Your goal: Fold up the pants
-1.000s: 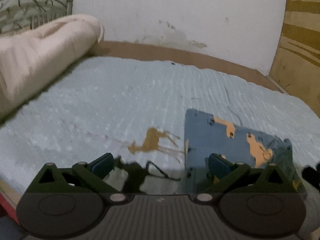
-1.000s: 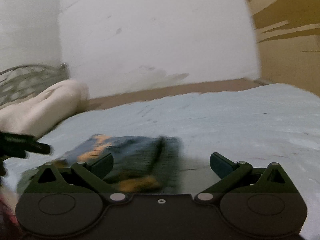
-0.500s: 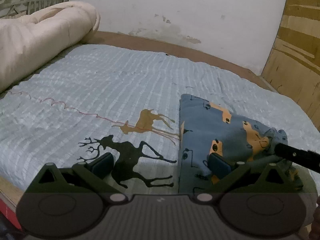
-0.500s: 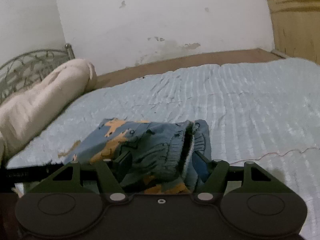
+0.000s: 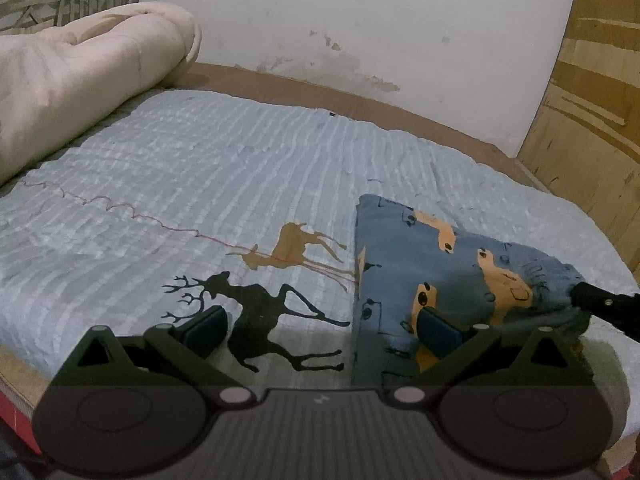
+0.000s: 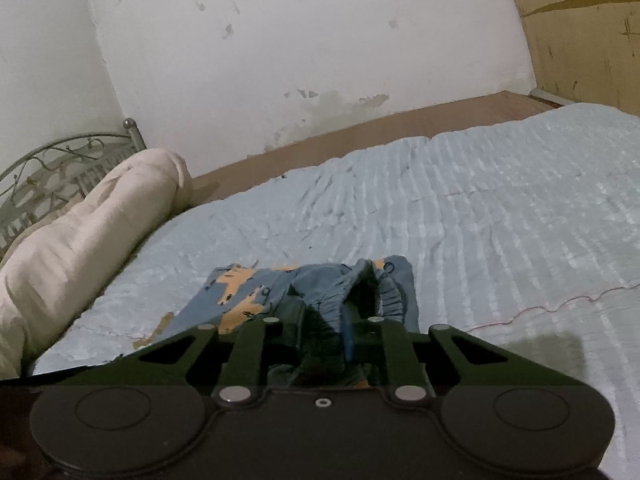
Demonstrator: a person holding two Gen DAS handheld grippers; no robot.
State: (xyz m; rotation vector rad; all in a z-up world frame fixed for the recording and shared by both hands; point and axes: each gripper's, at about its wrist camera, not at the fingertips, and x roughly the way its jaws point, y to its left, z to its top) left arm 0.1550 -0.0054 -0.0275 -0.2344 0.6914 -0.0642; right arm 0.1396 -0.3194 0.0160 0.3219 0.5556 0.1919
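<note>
1. The pants (image 5: 448,276) are soft blue cloth with orange prints, matt, with a gathered elastic waistband (image 6: 376,288).
2. The bedspread (image 5: 240,184) is pale blue cloth, ribbed and puckered, with flat printed deer.
3. The rolled quilt (image 5: 80,84) is cream cloth, smooth and faintly shiny.
4. The headboard (image 6: 52,168) is scrolled metal with a dull finish.
5. The wall (image 6: 304,40) is white plaster, matt, stained and flaking.
6. The panel (image 5: 592,92) at the far right is wood, rough-grained.
7. The left tongs (image 5: 320,328) and right tongs (image 6: 324,332) are dark matt plastic, with small shiny metal pins.
</note>
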